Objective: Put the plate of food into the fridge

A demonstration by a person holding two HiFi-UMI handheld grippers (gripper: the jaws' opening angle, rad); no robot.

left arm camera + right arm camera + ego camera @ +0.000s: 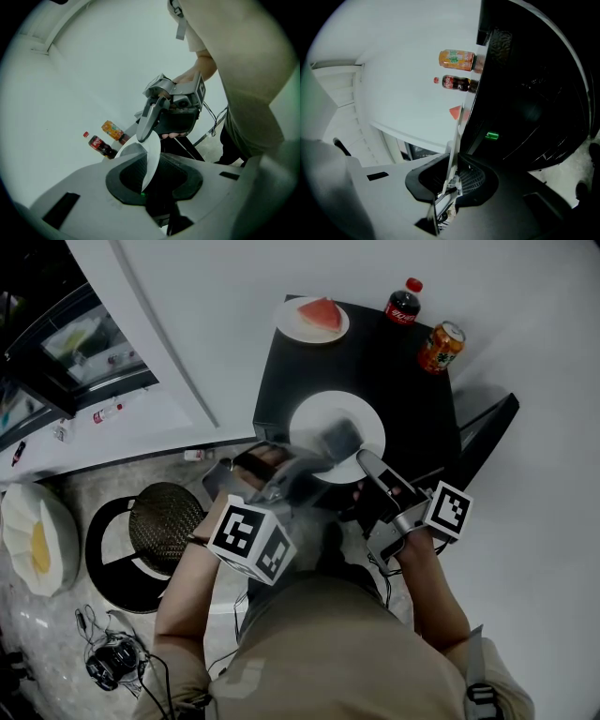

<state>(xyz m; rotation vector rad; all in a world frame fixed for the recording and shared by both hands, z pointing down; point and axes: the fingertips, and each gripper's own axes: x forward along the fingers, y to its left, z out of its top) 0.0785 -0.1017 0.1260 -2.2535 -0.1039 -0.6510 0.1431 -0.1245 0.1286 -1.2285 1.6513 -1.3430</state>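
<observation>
A bare white plate (323, 413) hangs over the near part of the black table (394, 371), held from both sides. My left gripper (328, 440) is shut on its near-left rim, and the plate (151, 157) runs edge-on between the jaws. My right gripper (367, 463) is shut on the near-right rim; the plate's thin edge (454, 145) stands between its jaws. In the left gripper view the right gripper (145, 133) pinches the far rim. A second plate with a watermelon slice (317, 313) sits at the table's far left. The open fridge (80, 343) is at the upper left.
A cola bottle (403, 301) and an orange can (441, 346) stand at the table's far right. A round black stool (161, 521) sits on the floor left of me, a white cushion-like thing (33, 540) beyond it, and cables (112, 657) lie near my feet.
</observation>
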